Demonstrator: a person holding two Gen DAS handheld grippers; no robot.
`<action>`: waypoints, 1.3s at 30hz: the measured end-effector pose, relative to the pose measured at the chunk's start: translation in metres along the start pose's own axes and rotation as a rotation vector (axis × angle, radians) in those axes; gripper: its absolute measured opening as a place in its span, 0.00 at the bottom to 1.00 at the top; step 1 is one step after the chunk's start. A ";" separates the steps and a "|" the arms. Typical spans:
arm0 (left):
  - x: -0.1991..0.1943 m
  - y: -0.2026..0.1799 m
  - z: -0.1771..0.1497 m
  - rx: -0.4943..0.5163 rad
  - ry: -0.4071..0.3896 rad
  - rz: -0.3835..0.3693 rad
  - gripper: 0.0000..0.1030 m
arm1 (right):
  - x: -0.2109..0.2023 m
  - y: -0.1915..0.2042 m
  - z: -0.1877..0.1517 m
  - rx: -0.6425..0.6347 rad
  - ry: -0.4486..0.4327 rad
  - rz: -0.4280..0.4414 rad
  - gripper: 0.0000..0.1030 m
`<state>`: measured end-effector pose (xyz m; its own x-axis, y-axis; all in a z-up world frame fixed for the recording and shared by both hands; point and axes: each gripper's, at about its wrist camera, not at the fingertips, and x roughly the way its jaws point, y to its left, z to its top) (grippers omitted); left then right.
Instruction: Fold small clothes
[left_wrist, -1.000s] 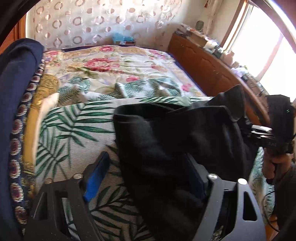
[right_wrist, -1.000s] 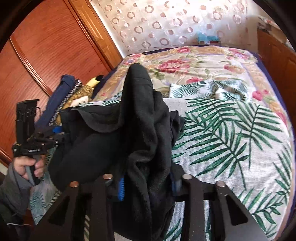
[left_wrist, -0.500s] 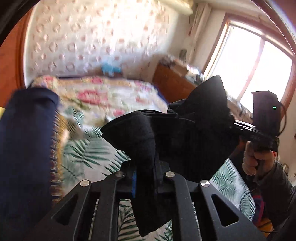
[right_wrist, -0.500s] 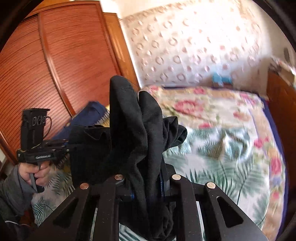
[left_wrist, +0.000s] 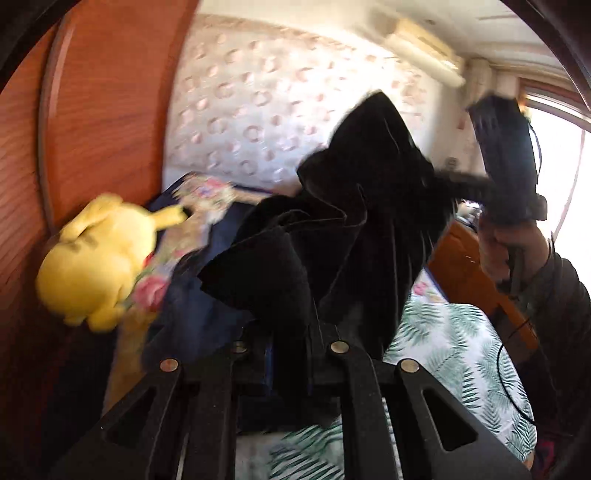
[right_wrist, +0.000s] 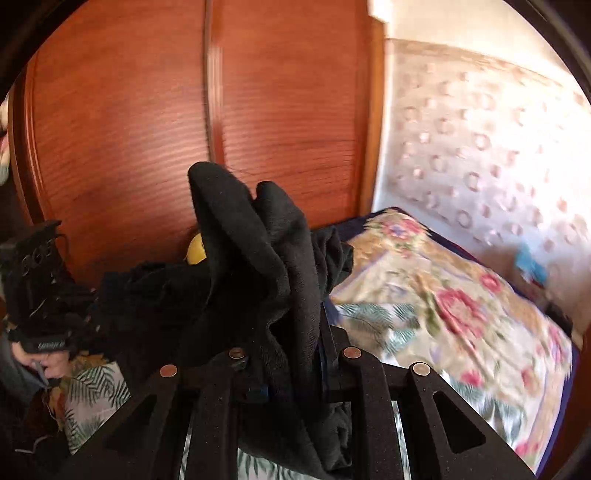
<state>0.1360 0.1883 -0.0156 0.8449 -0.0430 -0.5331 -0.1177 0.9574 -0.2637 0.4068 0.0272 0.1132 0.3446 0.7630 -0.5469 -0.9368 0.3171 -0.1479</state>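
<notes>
Left gripper (left_wrist: 288, 354) pinches one bunched edge of the black garment (left_wrist: 354, 229), its jaws having just closed on the cloth; right gripper (right_wrist: 291, 363) is clamped on another bunch of the same garment (right_wrist: 258, 258), which hangs stretched between the two, lifted above the bed; the left wrist view alone shows a yellow plush toy (left_wrist: 96, 258) against the wooden wardrobe (left_wrist: 103, 110), a wall air conditioner (left_wrist: 424, 51) and a bright window (left_wrist: 565, 184); the right wrist view alone shows the floral bedspread (right_wrist: 443, 306) and a blue object (right_wrist: 530, 264) by the patterned wall; in each view the raised cloth hides much of the leaf-print sheet (left_wrist: 454, 347).
</notes>
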 end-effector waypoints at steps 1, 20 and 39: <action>0.002 0.005 -0.004 -0.013 0.008 0.016 0.13 | 0.014 0.004 0.009 -0.020 0.005 0.001 0.18; -0.015 0.014 -0.024 0.042 0.006 0.101 0.81 | 0.024 0.048 -0.015 0.180 0.001 -0.179 0.44; -0.053 -0.124 -0.042 0.258 -0.086 -0.054 0.82 | -0.171 0.188 -0.163 0.383 -0.157 -0.449 0.80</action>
<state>0.0838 0.0599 0.0110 0.8889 -0.0824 -0.4506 0.0566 0.9959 -0.0705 0.1616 -0.1355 0.0453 0.7328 0.5728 -0.3673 -0.6197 0.7848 -0.0126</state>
